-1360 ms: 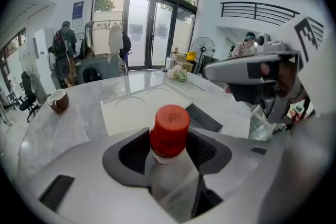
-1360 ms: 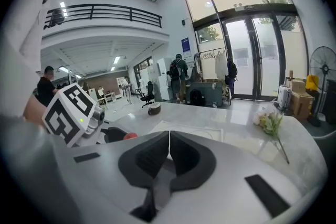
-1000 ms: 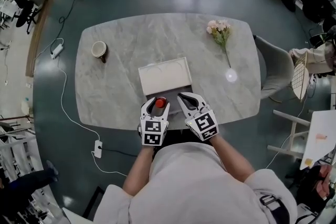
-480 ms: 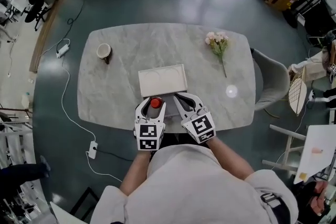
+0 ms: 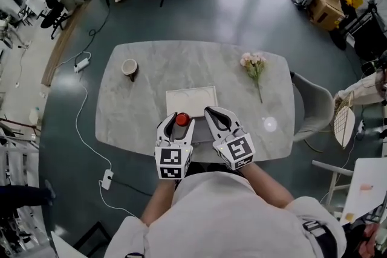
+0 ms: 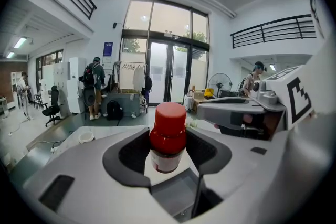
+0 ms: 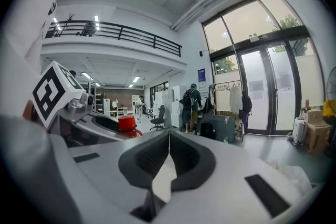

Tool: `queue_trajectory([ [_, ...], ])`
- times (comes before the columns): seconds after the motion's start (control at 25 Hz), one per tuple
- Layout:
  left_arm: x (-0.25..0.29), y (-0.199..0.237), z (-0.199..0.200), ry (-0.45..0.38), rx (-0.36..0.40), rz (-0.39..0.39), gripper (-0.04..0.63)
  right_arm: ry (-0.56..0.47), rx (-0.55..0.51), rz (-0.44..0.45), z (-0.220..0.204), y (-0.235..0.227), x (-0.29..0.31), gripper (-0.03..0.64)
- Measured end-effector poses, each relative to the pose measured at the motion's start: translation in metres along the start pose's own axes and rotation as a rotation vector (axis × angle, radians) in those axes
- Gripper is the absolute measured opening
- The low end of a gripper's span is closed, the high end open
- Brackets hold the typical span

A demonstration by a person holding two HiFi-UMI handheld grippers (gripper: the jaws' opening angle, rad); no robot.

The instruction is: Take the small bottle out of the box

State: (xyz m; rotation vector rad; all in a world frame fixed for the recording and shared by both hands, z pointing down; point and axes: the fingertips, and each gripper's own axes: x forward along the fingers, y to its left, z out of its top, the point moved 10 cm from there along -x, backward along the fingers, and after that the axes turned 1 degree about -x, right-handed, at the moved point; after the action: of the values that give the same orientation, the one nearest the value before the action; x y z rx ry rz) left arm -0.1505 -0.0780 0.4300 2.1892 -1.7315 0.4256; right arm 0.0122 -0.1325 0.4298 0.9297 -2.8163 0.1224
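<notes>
My left gripper is shut on a small bottle with a red cap, held upright above the near edge of the white box. In the left gripper view the small bottle sits squeezed between the dark pads, red cap on top, in my left gripper. My right gripper hangs beside it to the right, jaws shut with nothing between them. The right gripper view shows my right gripper with its pads meeting and the bottle's red cap off to the left.
The marble table holds a mug at the far left and a pink flower stem at the far right. A grey chair stands at the table's right end. A power cable trails on the floor at left.
Both grippers have risen toward me, away from the box, with the left one carrying the bottle. The head camera has shifted, so the table sits lower in view.
</notes>
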Motion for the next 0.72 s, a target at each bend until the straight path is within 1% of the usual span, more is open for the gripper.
queue_trajectory([
  [0.2, -0.009, -0.005, 0.013, -0.053, -0.003, 0.012, 0.229, -0.037, 0.001, -0.01, 0.011, -0.001, -0.005, 0.026],
  [0.36, -0.011, -0.009, 0.02, -0.09, -0.024, 0.04, 0.229, -0.062, -0.016, -0.008, 0.021, -0.007, -0.009, 0.026],
  [0.6, -0.023, -0.003, 0.033, -0.13, -0.026, 0.084, 0.229, -0.11, -0.05, -0.016, 0.039, -0.012, -0.017, 0.026],
  [0.72, -0.027, 0.001, 0.039, -0.164, -0.024, 0.104, 0.229, -0.133, -0.044, -0.034, 0.043, -0.015, -0.016, 0.026],
])
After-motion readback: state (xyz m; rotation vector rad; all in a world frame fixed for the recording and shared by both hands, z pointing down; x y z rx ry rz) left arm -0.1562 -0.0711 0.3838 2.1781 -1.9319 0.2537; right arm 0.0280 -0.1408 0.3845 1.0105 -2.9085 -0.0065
